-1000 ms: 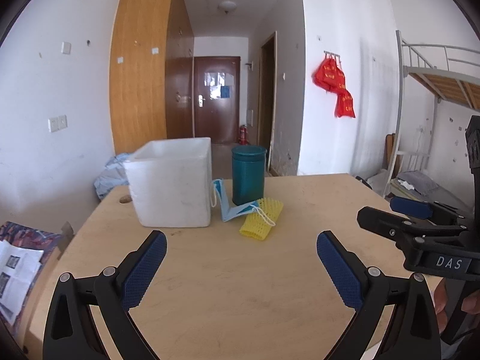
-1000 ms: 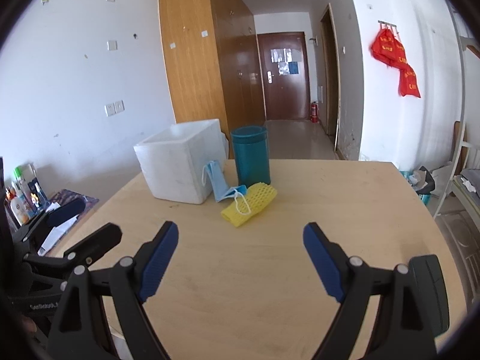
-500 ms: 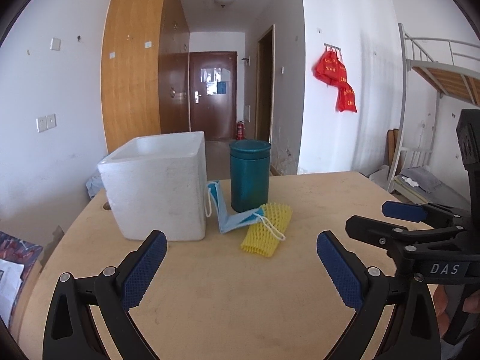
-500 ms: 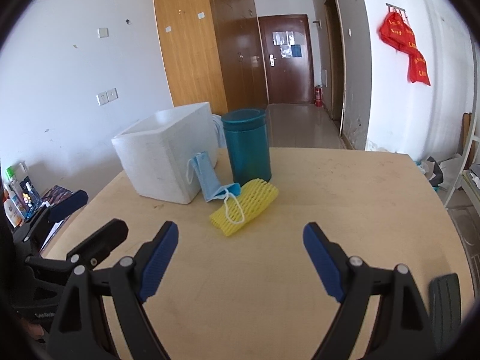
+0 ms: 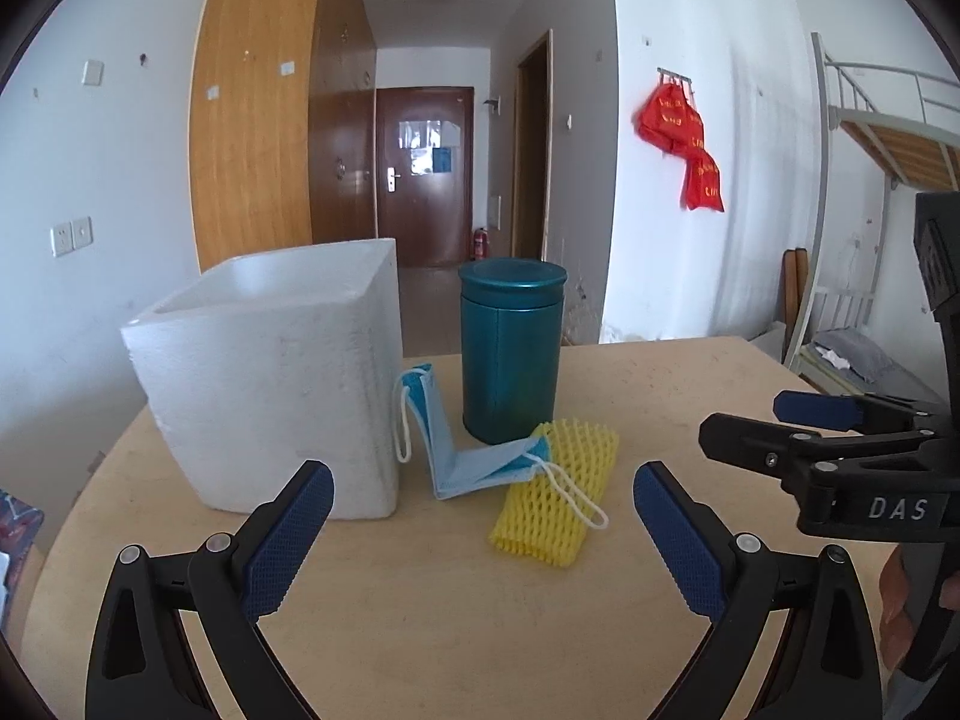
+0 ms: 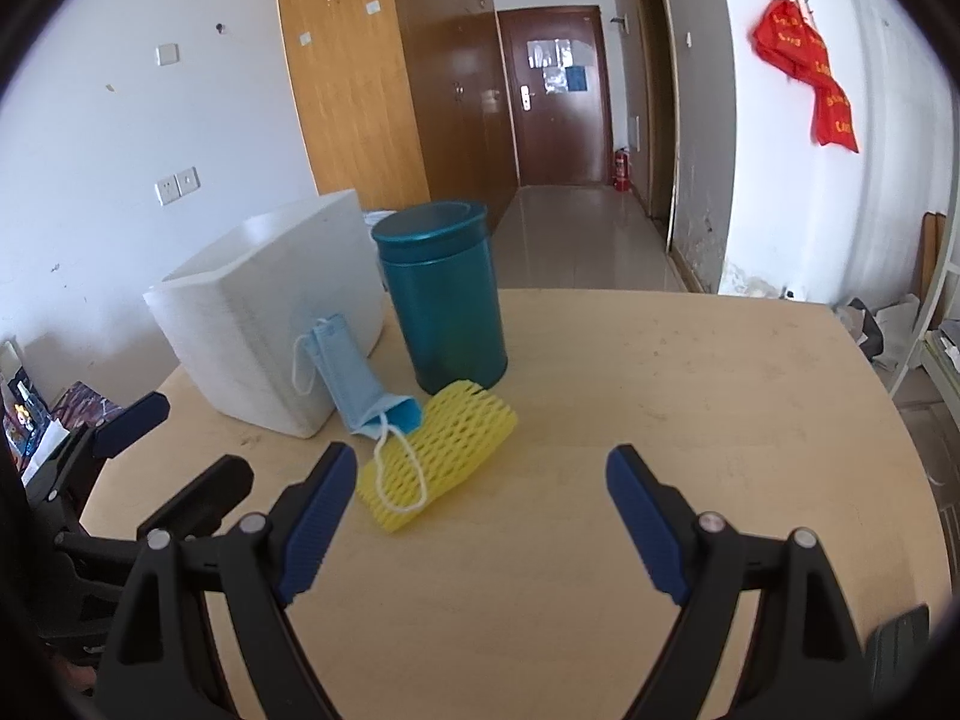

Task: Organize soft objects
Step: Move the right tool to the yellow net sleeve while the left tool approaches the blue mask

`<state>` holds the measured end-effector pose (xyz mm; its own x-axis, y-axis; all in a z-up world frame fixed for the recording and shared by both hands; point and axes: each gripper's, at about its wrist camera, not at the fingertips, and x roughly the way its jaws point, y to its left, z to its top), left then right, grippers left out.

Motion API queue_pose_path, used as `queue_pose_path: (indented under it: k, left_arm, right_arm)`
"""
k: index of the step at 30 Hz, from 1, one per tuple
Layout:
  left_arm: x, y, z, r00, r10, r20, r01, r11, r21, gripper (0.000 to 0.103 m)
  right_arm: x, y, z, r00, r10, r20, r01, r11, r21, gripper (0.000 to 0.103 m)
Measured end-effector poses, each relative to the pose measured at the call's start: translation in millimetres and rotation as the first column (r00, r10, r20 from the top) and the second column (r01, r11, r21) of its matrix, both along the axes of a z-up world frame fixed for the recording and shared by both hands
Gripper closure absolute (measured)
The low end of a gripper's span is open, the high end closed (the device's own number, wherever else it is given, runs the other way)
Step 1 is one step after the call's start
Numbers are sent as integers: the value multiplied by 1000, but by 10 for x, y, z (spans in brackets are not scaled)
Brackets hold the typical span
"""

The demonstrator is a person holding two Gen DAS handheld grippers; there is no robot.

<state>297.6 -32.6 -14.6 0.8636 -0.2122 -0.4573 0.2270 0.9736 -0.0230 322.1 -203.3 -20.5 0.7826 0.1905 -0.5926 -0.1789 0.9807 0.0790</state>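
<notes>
A yellow foam net sleeve (image 5: 555, 501) lies on the wooden table (image 5: 450, 612), with a blue face mask (image 5: 462, 456) draped from it up against a white foam box (image 5: 270, 384). A teal canister (image 5: 510, 354) stands behind them. My left gripper (image 5: 480, 516) is open and empty, just short of the mask and sleeve. My right gripper (image 6: 477, 504) is open and empty, close in front of the sleeve (image 6: 438, 462); the mask (image 6: 354, 378), box (image 6: 270, 324) and canister (image 6: 441, 306) lie beyond. The right gripper also shows at the right of the left wrist view (image 5: 840, 438).
The table's right half (image 6: 720, 420) is bare wood. Books and small items (image 6: 30, 420) sit off the table's left edge. A metal bunk bed (image 5: 870, 180) stands to the right, and a hallway with a door lies behind.
Both grippers have moved forward toward the mask and sleeve, which now look larger and nearer. Both stay open. The objects have not moved.
</notes>
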Motion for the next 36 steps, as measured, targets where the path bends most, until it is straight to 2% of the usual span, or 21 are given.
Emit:
queue_pose_path:
  k: [10, 15, 21, 29, 36]
  left_arm:
    - [459, -84, -43, 997, -4, -78, 6, 1000, 28, 3]
    - [705, -76, -166, 989, -15, -147, 14, 1000, -5, 3]
    - [849, -81, -344, 986, -3, -169, 7, 1000, 22, 3]
    - [902, -104, -525, 983, -22, -180, 30, 999, 42, 3]
    - [1000, -79, -559, 973, -27, -228, 27, 1000, -2, 3]
  right_arm:
    - [453, -29, -118, 996, 3, -89, -6, 1000, -28, 15]
    - [651, -45, -225, 992, -10, -125, 5, 999, -43, 15]
    - [700, -73, -350, 990, -22, -143, 15, 999, -48, 15]
    - [867, -87, -553, 977, -29, -209, 29, 1000, -5, 15]
    - [948, -99, -608, 969, -27, -244, 37, 999, 38, 15]
